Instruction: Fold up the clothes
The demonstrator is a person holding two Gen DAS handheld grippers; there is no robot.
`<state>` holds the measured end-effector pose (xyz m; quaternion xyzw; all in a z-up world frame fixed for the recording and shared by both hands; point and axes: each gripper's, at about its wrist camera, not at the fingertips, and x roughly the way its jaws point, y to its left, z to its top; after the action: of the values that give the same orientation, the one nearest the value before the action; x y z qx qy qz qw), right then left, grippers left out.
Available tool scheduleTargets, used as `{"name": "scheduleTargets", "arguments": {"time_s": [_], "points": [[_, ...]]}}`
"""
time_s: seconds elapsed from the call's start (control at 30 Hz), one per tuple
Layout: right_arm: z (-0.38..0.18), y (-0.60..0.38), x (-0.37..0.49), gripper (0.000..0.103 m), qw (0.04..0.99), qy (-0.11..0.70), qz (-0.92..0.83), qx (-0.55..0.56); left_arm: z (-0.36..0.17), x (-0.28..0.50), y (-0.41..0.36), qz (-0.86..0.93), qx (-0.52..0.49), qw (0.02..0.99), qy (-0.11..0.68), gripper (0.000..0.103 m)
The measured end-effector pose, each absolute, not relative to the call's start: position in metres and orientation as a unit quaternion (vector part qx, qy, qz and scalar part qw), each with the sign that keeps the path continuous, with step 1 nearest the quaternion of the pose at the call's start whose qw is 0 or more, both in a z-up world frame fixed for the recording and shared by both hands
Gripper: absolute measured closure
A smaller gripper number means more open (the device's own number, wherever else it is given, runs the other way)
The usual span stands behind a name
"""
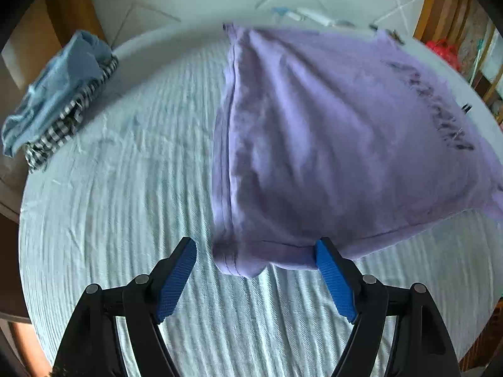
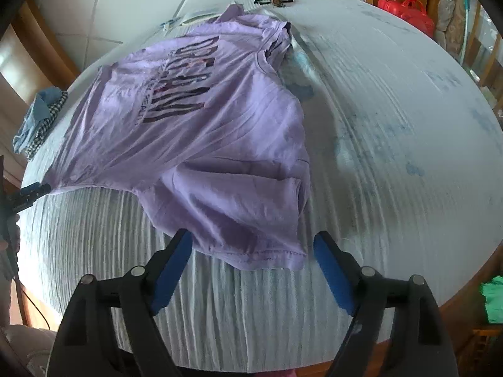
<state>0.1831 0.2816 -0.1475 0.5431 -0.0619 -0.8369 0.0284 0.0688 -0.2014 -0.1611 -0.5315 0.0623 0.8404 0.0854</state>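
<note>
Two grippers, both spread wide, nothing clamped. Left gripper (image 1: 256, 251) sits at the near hem corner of the purple t-shirt (image 1: 330, 132); corner bunches up between the blue pads (image 1: 177, 279), right pad touching cloth, left pad apart from it. Right gripper (image 2: 251, 245) frames the sleeve hem, cloth between the fingers but jaws not closed on it. Shirt lies spread on a round table w/ pale blue ribbed cloth (image 1: 125, 204), print side up, dark block lettering across chest, sleeve folded in over the body, lots of wrinkles, collar toward far edge. Open cloth to the left of shirt in left view and to the right in right view; table rim near the grippers' side. Folded stack of blue and checkered garments (image 1: 59, 100) at far-left table edge, well apart from shirt. Small clutter at far rim by the tiled wall, can't ID. Red bag (image 2: 405, 9) off table, right side. No containers seen.
</note>
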Motion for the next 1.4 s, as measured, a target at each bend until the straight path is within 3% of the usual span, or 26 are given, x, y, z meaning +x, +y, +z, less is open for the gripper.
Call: {"name": "scheduleTargets", "arguments": {"time_s": [0.2,0.27,0.3,0.33,0.37,0.43,0.7,1.03,1.1,1.17,1.2,1.23,1.4], "points": [[-0.162,0.278,0.176,0.022,-0.012,-0.042,-0.827,0.560,-0.161,0.065,-0.202,0.840,-0.531,0.098,0.061,0.024],[-0.162,0.275,0.175,0.027,-0.011,-0.029,-0.827,0.562,-0.157,0.065,-0.200,0.837,-0.534,0.103,0.060,0.039],[-0.161,0.274,0.175,0.033,-0.006,-0.026,-0.827,0.562,-0.155,0.067,-0.198,0.838,-0.532,0.106,0.060,0.066],[-0.159,0.273,0.174,0.056,0.002,-0.025,-0.827,0.561,-0.153,0.068,-0.193,0.837,-0.533,0.108,0.062,0.091],[-0.156,0.273,0.173,0.082,0.010,-0.027,-0.827,0.562,-0.152,0.070,-0.189,0.835,-0.535,0.109,0.064,0.094],[-0.150,0.275,0.170,0.094,0.025,-0.049,-0.828,0.559,-0.144,0.073,-0.180,0.843,-0.522,0.100,0.081,0.097],[-0.077,0.278,0.132,0.094,0.079,-0.085,-0.856,0.504,-0.082,0.047,-0.195,0.866,-0.487,0.110,0.011,0.097],[-0.070,0.284,-0.032,0.094,0.096,-0.070,-0.841,0.528,-0.093,-0.087,-0.185,0.837,-0.540,0.079,-0.043,0.094],[-0.078,0.284,-0.060,0.086,0.085,-0.070,-0.832,0.543,-0.097,-0.106,-0.182,0.827,-0.554,0.080,-0.058,0.084],[-0.077,0.288,-0.073,0.045,0.070,-0.067,-0.836,0.539,-0.088,-0.112,-0.182,0.835,-0.542,0.074,-0.061,0.057],[-0.075,0.291,-0.076,0.037,0.065,-0.068,-0.840,0.534,-0.080,-0.110,-0.185,0.843,-0.530,0.070,-0.062,0.039],[-0.071,0.295,-0.075,0.030,0.065,-0.072,-0.845,0.526,-0.071,-0.108,-0.188,0.851,-0.516,0.066,-0.062,0.031],[-0.056,0.312,-0.048,0.024,0.057,-0.070,-0.860,0.502,-0.067,-0.094,-0.203,0.859,-0.510,0.044,-0.025,0.030]]}}
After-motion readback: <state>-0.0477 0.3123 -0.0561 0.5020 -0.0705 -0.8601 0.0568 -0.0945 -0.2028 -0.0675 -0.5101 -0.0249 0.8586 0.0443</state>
